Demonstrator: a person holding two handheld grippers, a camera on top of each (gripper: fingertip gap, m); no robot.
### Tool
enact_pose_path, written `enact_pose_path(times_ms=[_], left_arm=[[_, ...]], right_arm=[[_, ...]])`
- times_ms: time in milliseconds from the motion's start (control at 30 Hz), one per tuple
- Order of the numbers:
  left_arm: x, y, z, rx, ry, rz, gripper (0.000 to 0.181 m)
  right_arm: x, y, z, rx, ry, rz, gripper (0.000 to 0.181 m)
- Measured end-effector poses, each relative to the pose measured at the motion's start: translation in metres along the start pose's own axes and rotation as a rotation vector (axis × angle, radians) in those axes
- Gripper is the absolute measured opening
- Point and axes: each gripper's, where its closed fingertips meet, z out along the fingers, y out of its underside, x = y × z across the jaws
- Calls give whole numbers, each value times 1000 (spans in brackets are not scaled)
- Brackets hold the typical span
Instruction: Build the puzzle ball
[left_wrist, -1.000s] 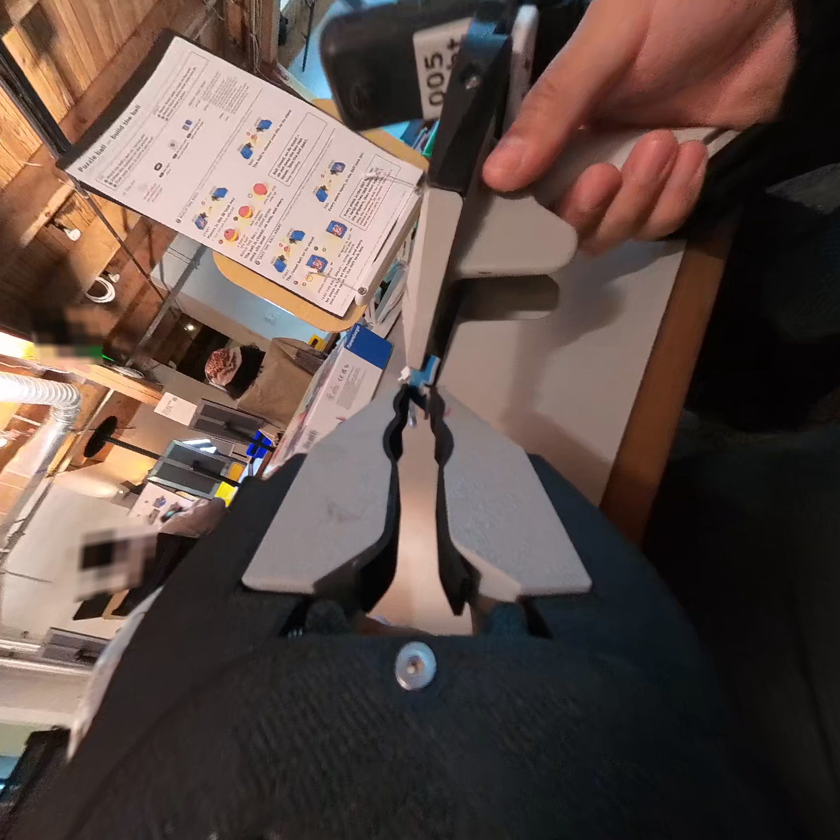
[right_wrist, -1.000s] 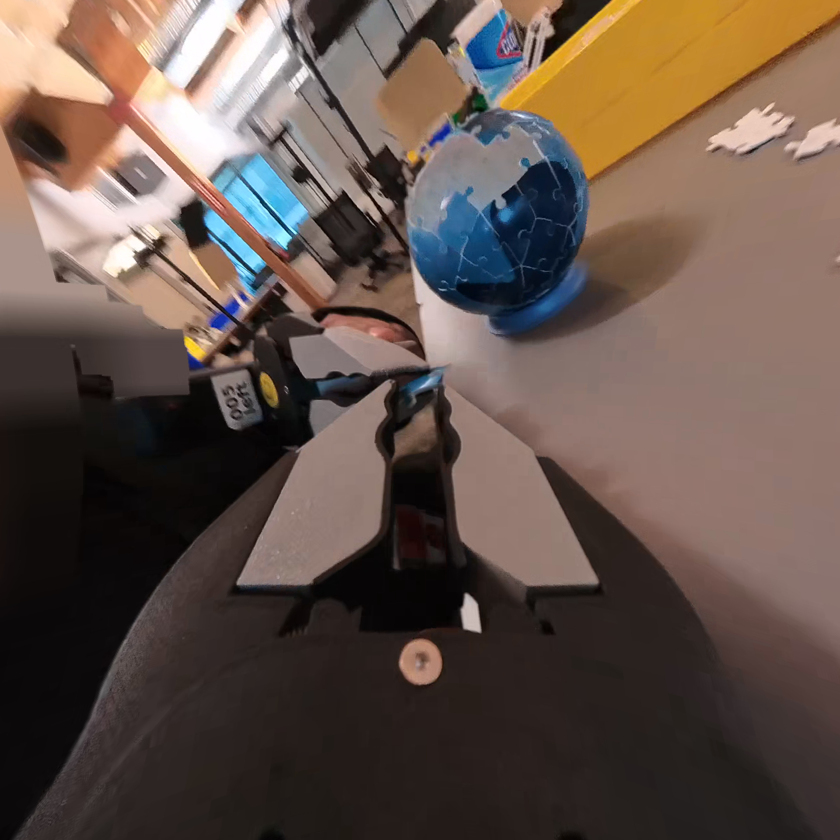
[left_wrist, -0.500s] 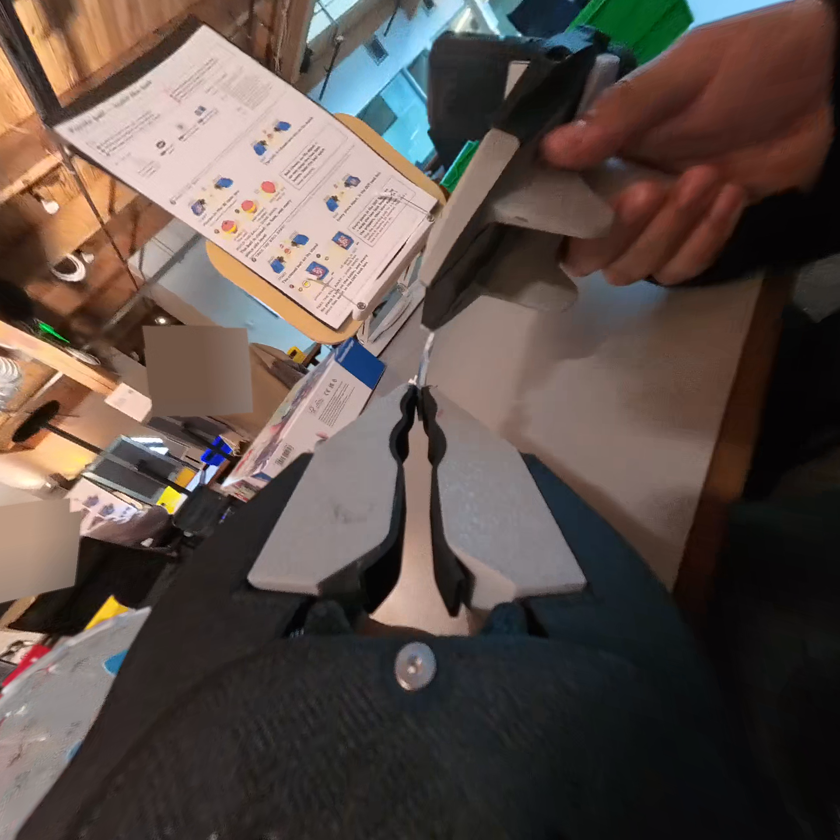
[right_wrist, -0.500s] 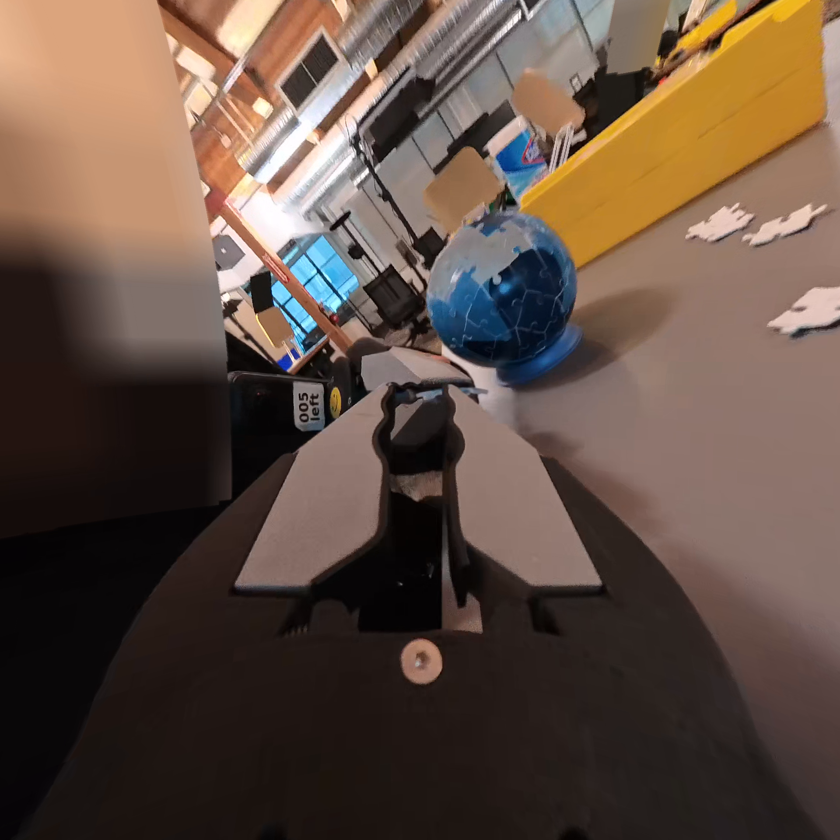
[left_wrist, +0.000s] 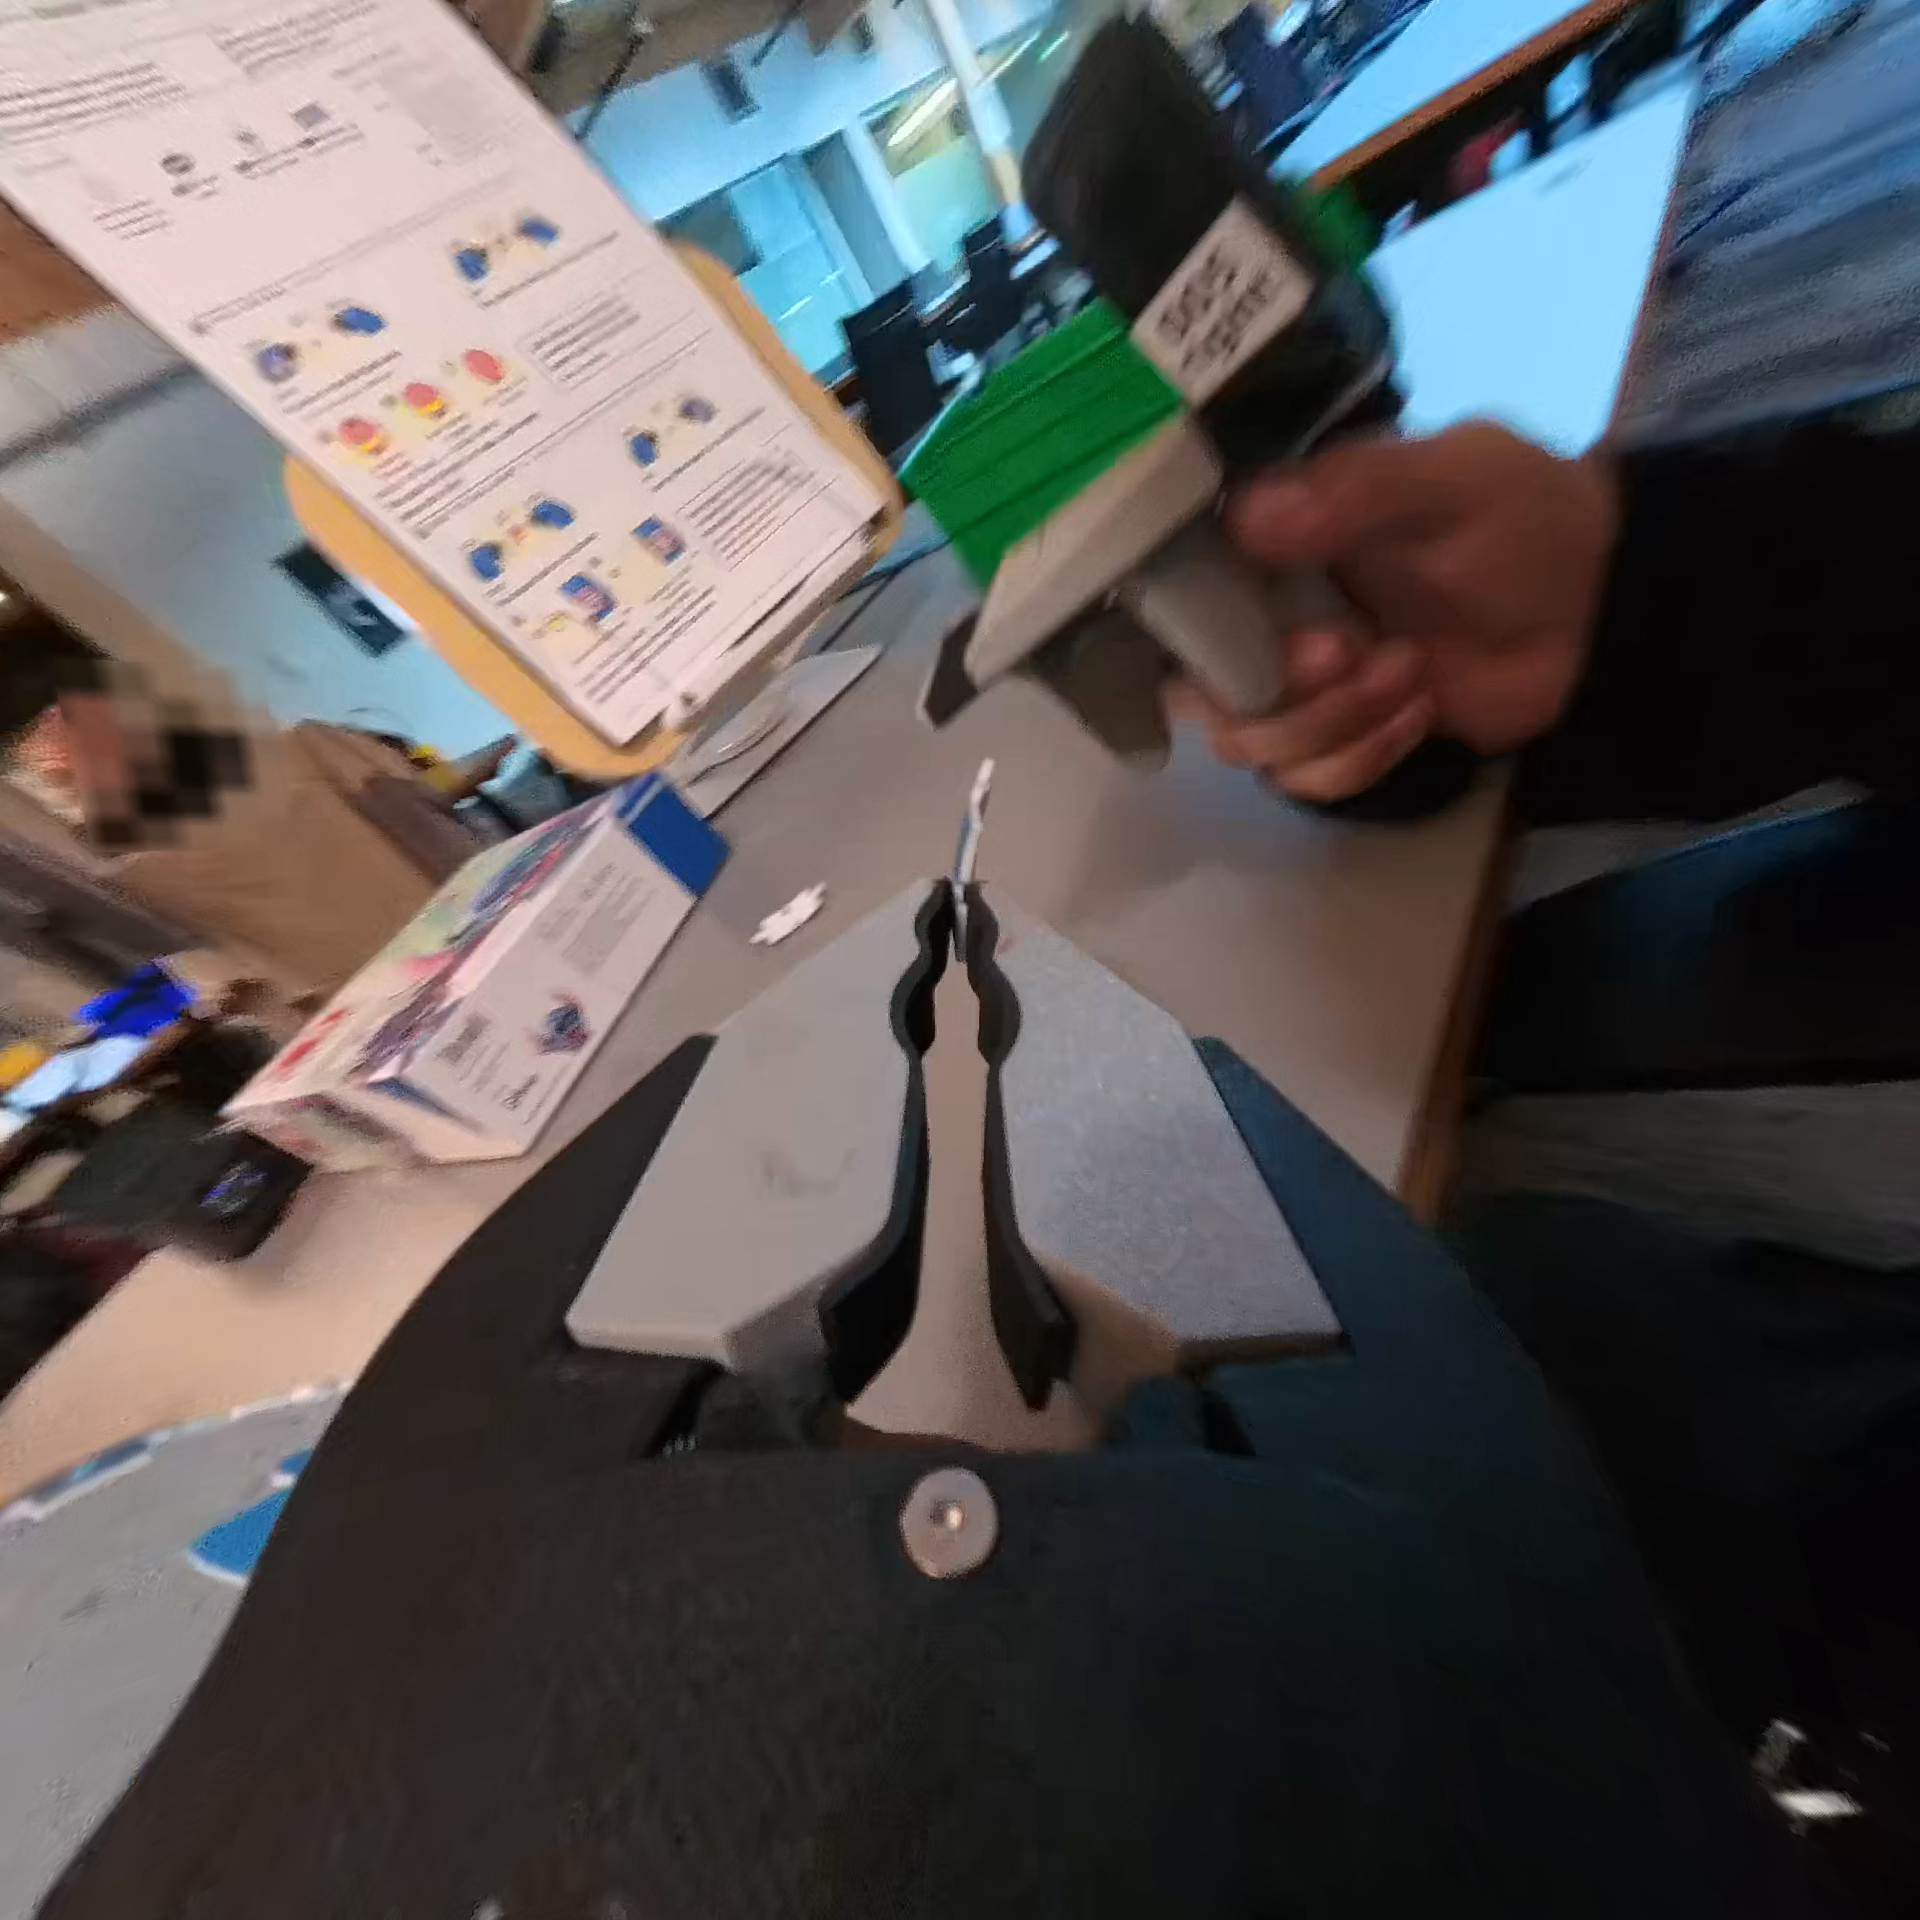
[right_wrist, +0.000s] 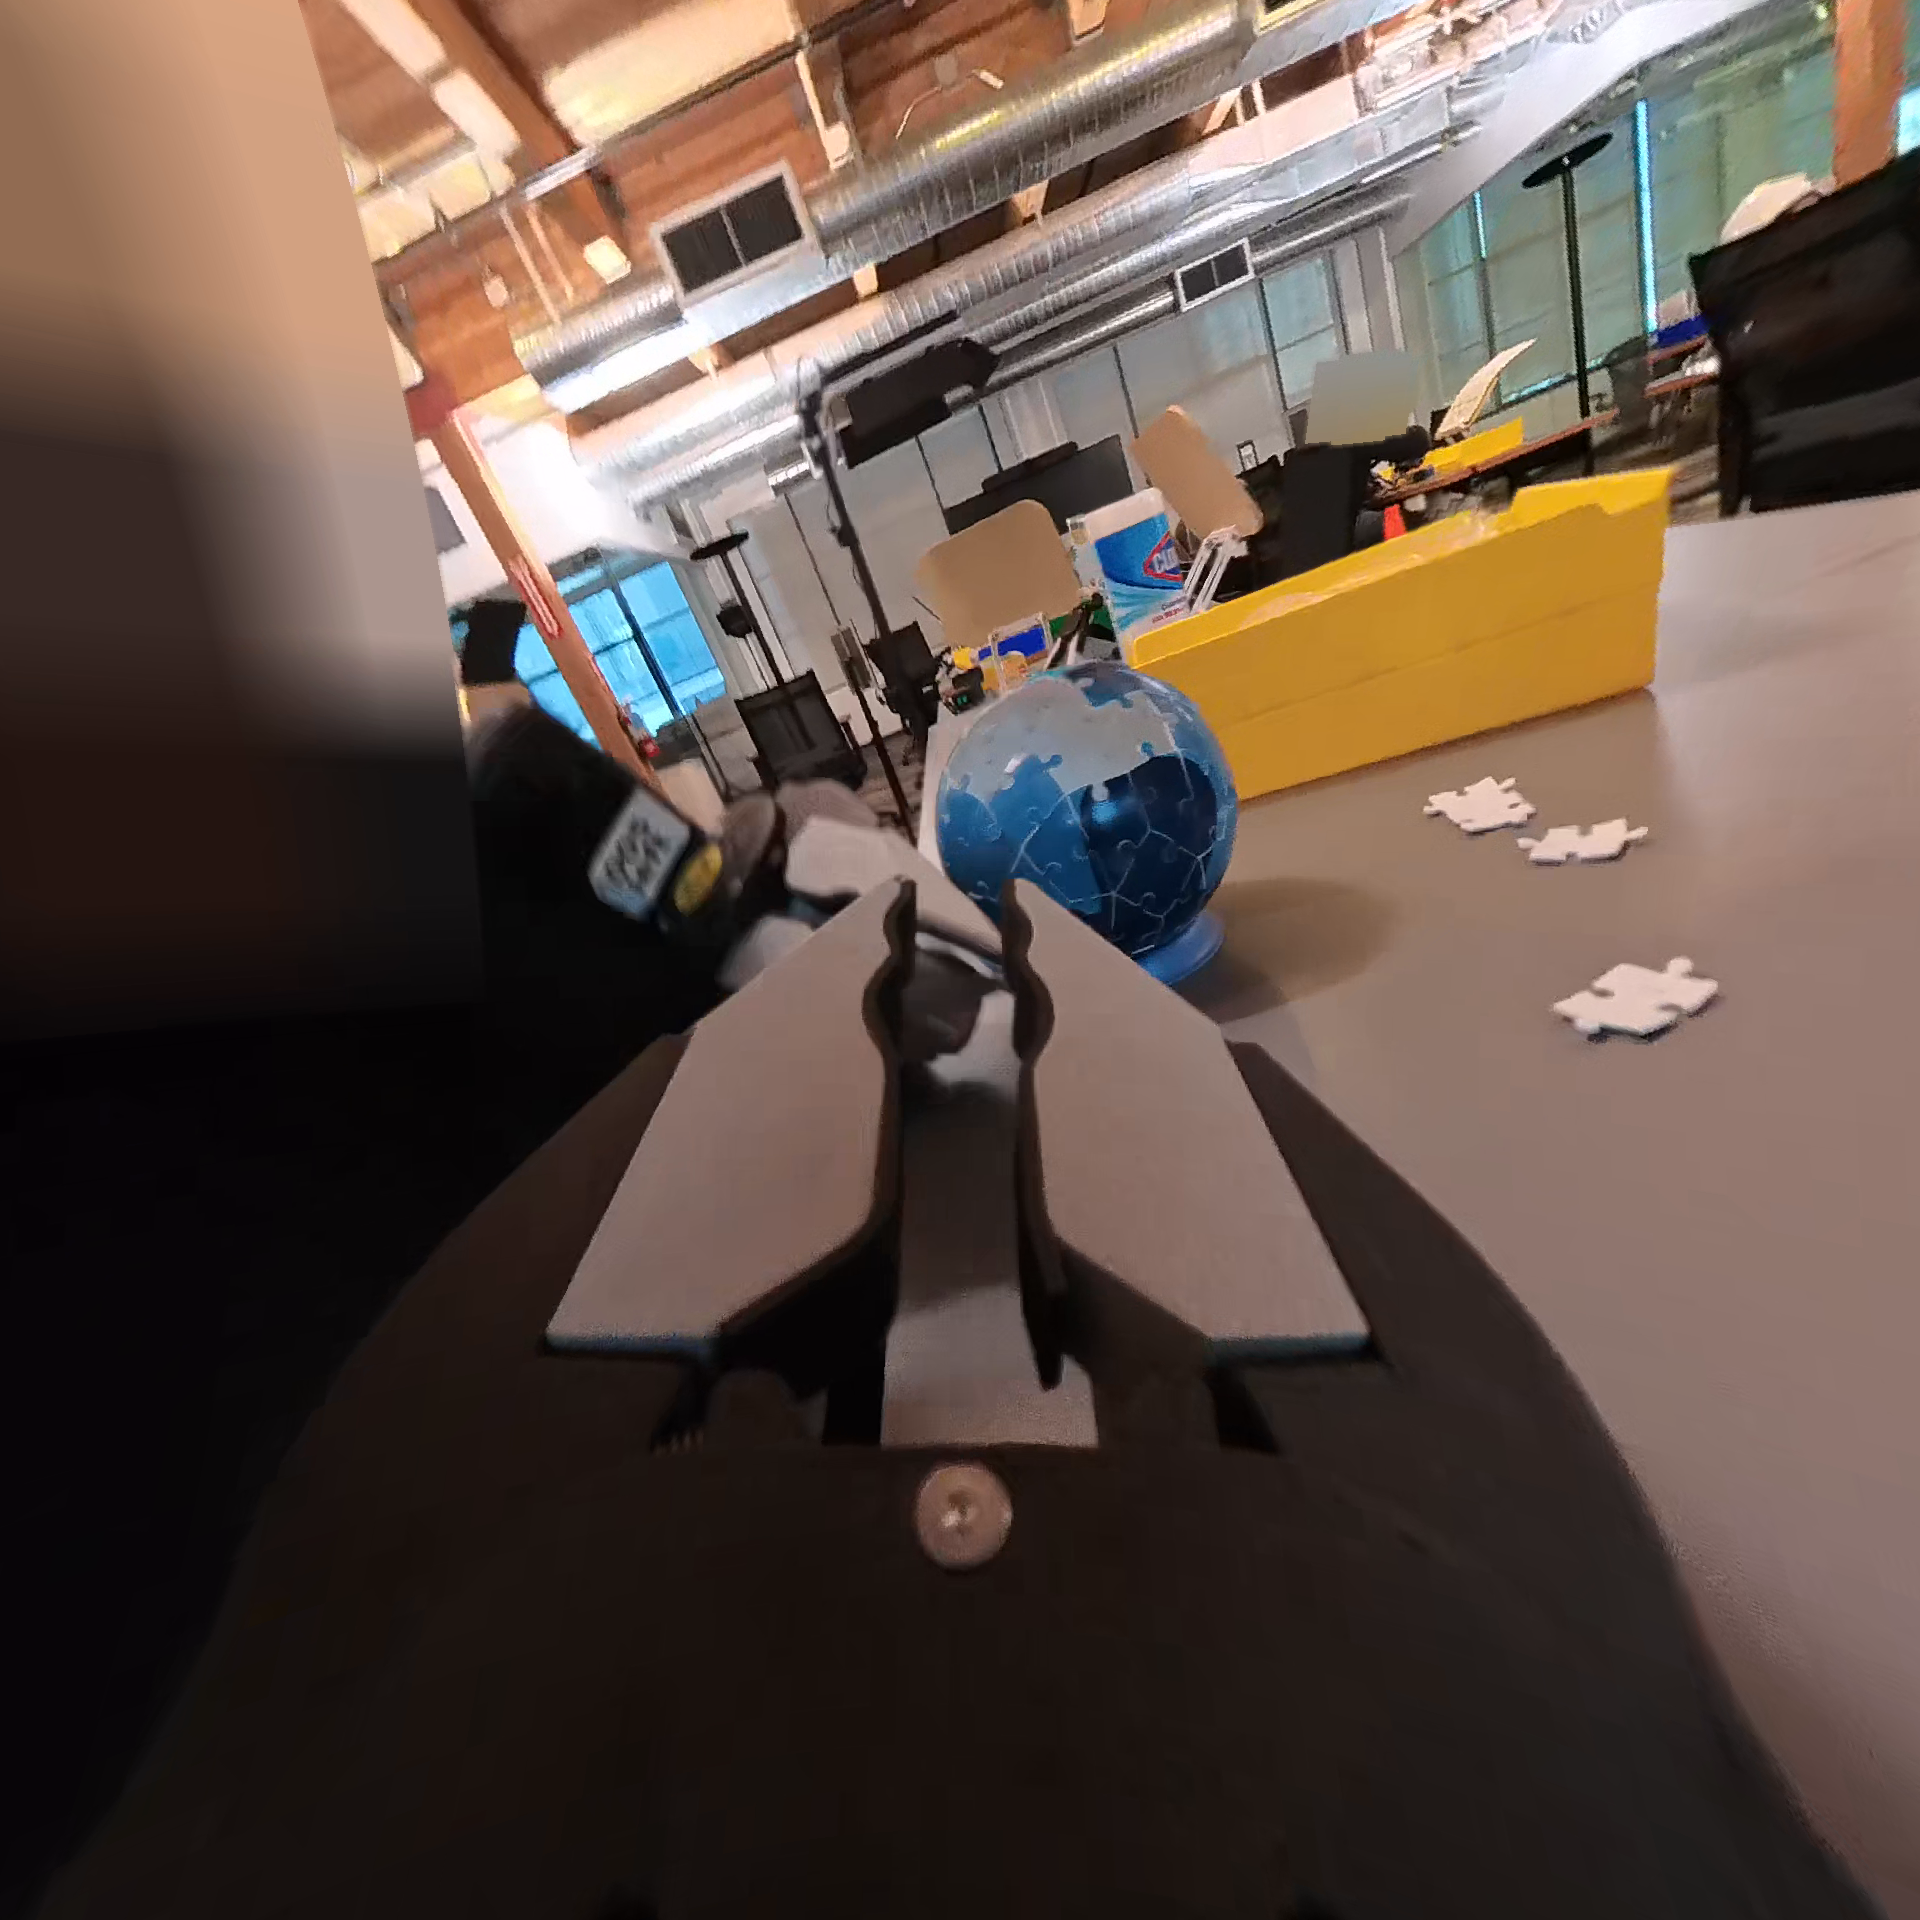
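The blue puzzle ball (right_wrist: 1086, 810) stands on its blue base on the grey table (right_wrist: 1558, 1195), partly built, just past my right gripper. My right gripper (right_wrist: 956, 902) is open and empty, its jaws a little apart. My left gripper (left_wrist: 961, 906) is shut on a thin puzzle piece (left_wrist: 974, 821), held edge-on above the table (left_wrist: 1195, 935). In the left wrist view a hand holds the right gripper (left_wrist: 951, 686) up and to the right, apart from the piece. The left gripper (right_wrist: 665, 873) shows at the left of the right wrist view.
Three loose white pieces (right_wrist: 1481, 805) (right_wrist: 1579, 842) (right_wrist: 1633, 1000) lie right of the ball. A yellow bin (right_wrist: 1403, 644) stands behind. An instruction sheet (left_wrist: 416, 364) on a stand, the puzzle box (left_wrist: 499, 997) and one loose piece (left_wrist: 790, 916) are ahead of the left gripper. The table's edge (left_wrist: 1455, 987) runs on the right. My left and right fingertips are right by each other.
Both grippers met at the piece a second ago. The right gripper has let go and drawn back up and to the right. The left gripper keeps the piece.
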Motion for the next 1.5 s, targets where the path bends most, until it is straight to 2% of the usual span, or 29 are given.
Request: enact_pose_path(times_ms=[167, 267, 400, 467, 533, 567, 700, 767, 900, 1033, 1133, 1333, 1500], left_arm=[[12, -60, -44, 60, 274, -315, 0], [-1, -64, -64, 94, 296, -524, 0], [-17, -74, -92, 177, 412, -950, 0], [-15, -83, -104, 196, 487, -1075, 0], [-8, -90, -115, 196, 533, -1130, 0], [-5, -90, -118, 185, 533, -1135, 0], [-2, -89, -132, 158, 513, -1128, 0], [-5, -87, -137, 161, 516, -1129, 0], [-5, -72, -134, 106, 507, -1094, 0], [-1, -44, -125, -12, 448, -966, 0], [-7, -28, -123, -84, 364, -840, 0], [-29, -33, -131, -9, 282, -747, 0], [-24, -25, -128, -56, 253, -524, 0]], right_arm=[[-25, 14, 6, -81, -59, -141, 8], [-32, 21, 11, -125, -61, -185, 6], [-63, 10, 30, -145, -72, -230, 8], [-84, 1, 46, -173, -76, -265, 14], [-94, -10, 62, -210, -6, -310, 12], [-100, -16, 69, -219, 3, -318, 13], [-145, -32, 91, -204, -177, -237, 18], [-139, -28, 100, -252, -145, -215, 11], [-121, -9, 112, -322, -102, -200, 12], [-107, 5, 118, -358, -111, -170, 0], [-93, 15, 119, -400, -81, -196, 0], [-84, 14, 118, -367, -64, -228, 0], [-80, 22, 115, -380, -51, -312, 0]])
